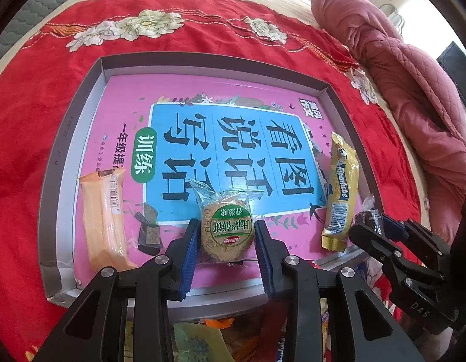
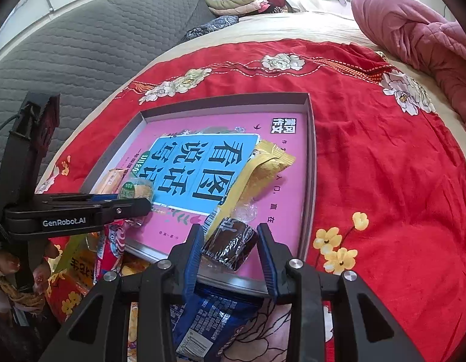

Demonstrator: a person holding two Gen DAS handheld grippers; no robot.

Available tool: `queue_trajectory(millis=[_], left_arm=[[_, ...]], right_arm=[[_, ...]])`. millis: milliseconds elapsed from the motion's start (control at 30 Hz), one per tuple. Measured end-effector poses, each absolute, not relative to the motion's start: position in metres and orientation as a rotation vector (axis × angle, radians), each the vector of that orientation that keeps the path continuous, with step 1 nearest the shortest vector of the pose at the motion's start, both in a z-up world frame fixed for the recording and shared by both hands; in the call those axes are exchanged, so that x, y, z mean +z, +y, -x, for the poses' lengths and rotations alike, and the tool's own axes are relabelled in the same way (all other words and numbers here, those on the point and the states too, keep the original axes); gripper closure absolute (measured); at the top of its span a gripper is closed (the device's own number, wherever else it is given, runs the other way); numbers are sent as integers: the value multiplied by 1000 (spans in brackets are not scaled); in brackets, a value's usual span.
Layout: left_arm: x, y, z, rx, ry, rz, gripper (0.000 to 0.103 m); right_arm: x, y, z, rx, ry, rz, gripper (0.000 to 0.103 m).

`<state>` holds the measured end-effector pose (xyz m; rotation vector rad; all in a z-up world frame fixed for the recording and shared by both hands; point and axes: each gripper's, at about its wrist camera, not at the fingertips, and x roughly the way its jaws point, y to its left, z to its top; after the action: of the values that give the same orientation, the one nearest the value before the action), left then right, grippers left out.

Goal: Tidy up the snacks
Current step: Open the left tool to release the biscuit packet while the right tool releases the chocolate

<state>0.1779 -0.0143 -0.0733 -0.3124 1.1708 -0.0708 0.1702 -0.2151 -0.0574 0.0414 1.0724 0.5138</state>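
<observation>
Left wrist view: my left gripper (image 1: 228,235) has its pads on either side of the round biscuit pack (image 1: 227,231), touching it at the near edge of the grey tray (image 1: 56,163). On the tray's pink book cover lie 1 orange wafer pack (image 1: 104,220) to the left and 1 yellow candy bar (image 1: 341,190) to the right.

Right wrist view: my right gripper (image 2: 230,249) stands apart around the dark brown candy (image 2: 230,246), which rests on the tray beside the yellow bar. Loose snack bags (image 2: 199,325) lie below on the red bedspread (image 2: 384,150).
</observation>
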Motion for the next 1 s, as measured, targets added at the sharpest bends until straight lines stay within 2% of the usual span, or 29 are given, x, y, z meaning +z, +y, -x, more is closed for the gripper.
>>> queue_trajectory(millis=[1000], left_arm=[[-71, -11, -177, -75, 1180, 325, 66]], right_arm=[[-58, -218, -175, 479, 1081, -44, 64]])
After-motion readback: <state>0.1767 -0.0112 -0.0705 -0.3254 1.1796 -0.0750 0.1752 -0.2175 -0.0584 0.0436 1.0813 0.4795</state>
